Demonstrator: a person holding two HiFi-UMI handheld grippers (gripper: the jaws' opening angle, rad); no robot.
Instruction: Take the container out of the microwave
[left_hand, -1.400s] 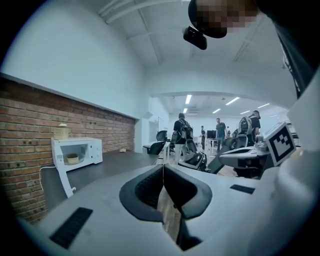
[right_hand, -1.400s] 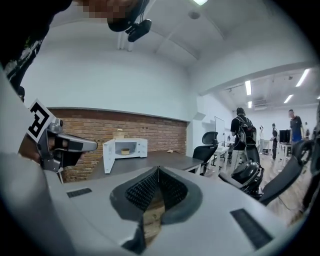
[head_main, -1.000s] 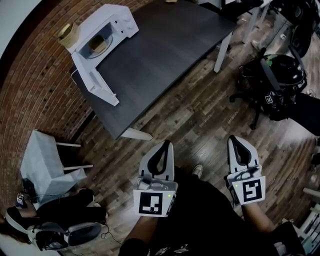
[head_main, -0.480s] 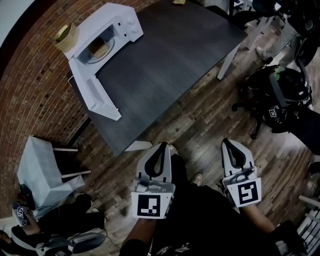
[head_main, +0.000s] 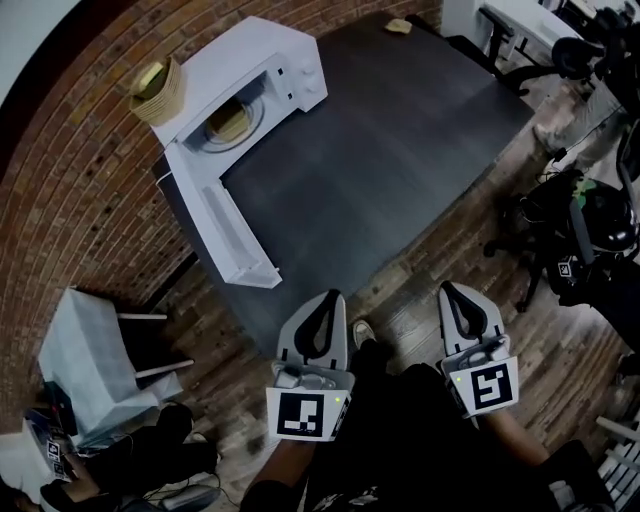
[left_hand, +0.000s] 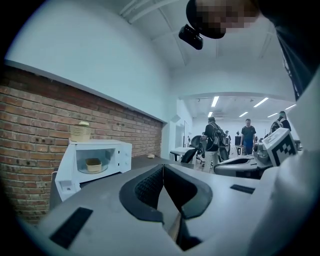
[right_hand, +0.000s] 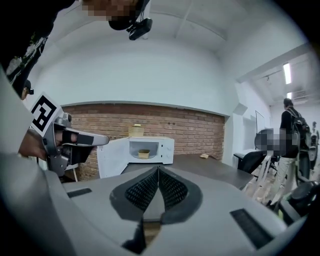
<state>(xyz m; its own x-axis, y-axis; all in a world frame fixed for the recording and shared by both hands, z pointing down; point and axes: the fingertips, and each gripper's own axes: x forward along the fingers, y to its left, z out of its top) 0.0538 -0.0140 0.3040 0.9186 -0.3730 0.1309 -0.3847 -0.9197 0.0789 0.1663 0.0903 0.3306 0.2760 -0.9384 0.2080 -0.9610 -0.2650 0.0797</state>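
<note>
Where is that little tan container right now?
In the head view, the small tan container sits inside the open white microwave, upper left, on the dark table beside the brick wall.

I hold 2 grippers out in front of my body, side by side and apart from each other, both pointing forward and close to level. My left gripper (head_main: 329, 298) has its 2 jaws meeting at the tips, with nothing between them. My right gripper (head_main: 448, 288) matches it: jaws together, empty. The left marker cube (head_main: 302, 416) and right marker cube (head_main: 487, 386) sit at the rear, just ahead of my forearms.
</note>
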